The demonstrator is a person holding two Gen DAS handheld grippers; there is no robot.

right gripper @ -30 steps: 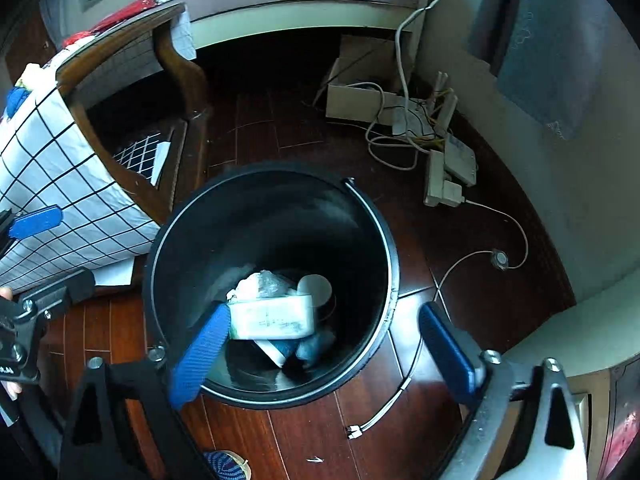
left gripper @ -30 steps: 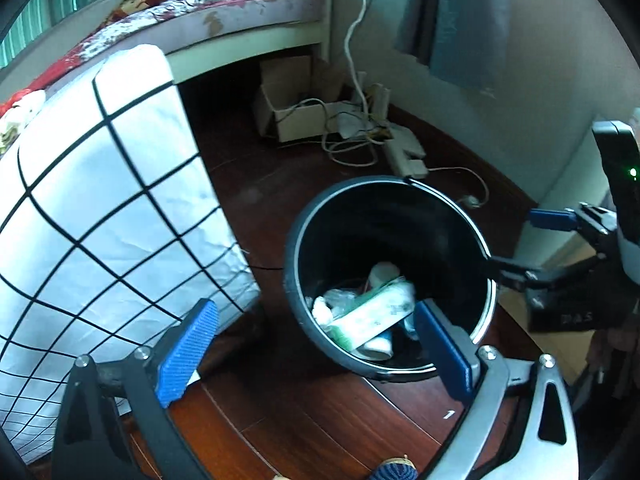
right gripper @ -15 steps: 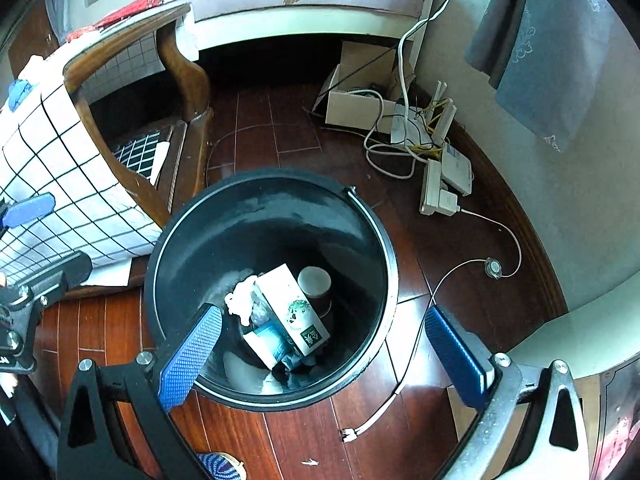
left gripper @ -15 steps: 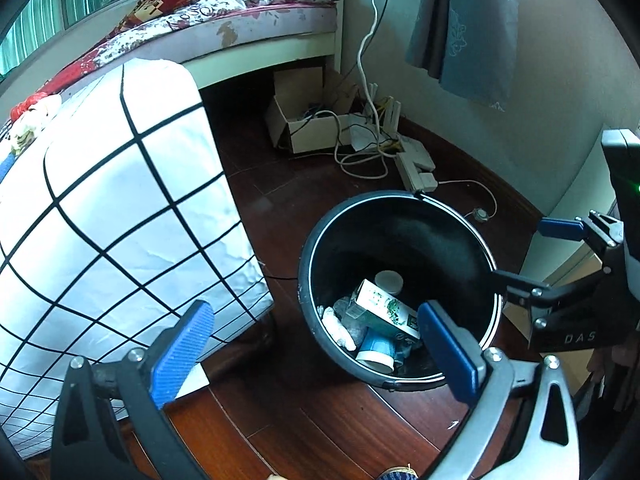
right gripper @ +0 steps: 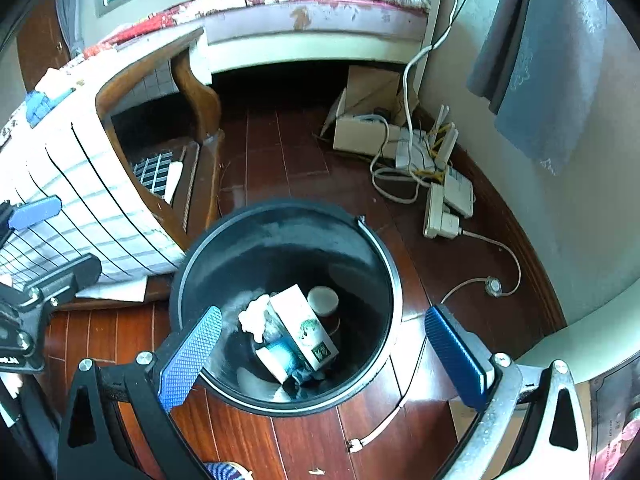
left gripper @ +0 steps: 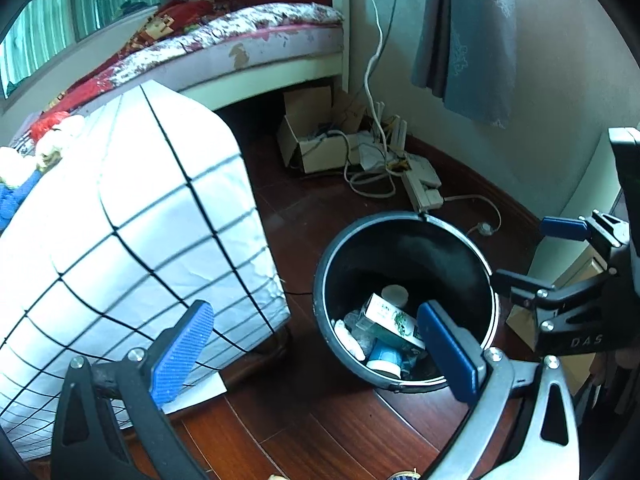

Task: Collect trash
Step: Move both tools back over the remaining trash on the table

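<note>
The white carton (right gripper: 302,326), airborne a second ago, is now lying inside the black bin (right gripper: 384,264) at 6 o'clock; left gripper (left gripper: 316,354) and right gripper (right gripper: 324,356) are both hovering spread, empty.

The scene is seen from two fisheye cameras, each looking forward and steeply down along its own blue-padded fingers. From the left wrist view, the black bin (left gripper: 404,304) is caught at about 4 o'clock, fairly near, with the right gripper (left gripper: 532,252) intruding at 3 o'clock. From the right wrist view, the same bin (right gripper: 284,308) is framed almost from directly above, just below centre, close in, and the left gripper (right gripper: 56,240) is glimpsed at 9 o'clock. Shared by both views are the bin, the wooden floor (right gripper: 280,152), the bed (left gripper: 256,48) along the top, and the cable clutter (right gripper: 424,160) toward 1 o'clock.
</note>
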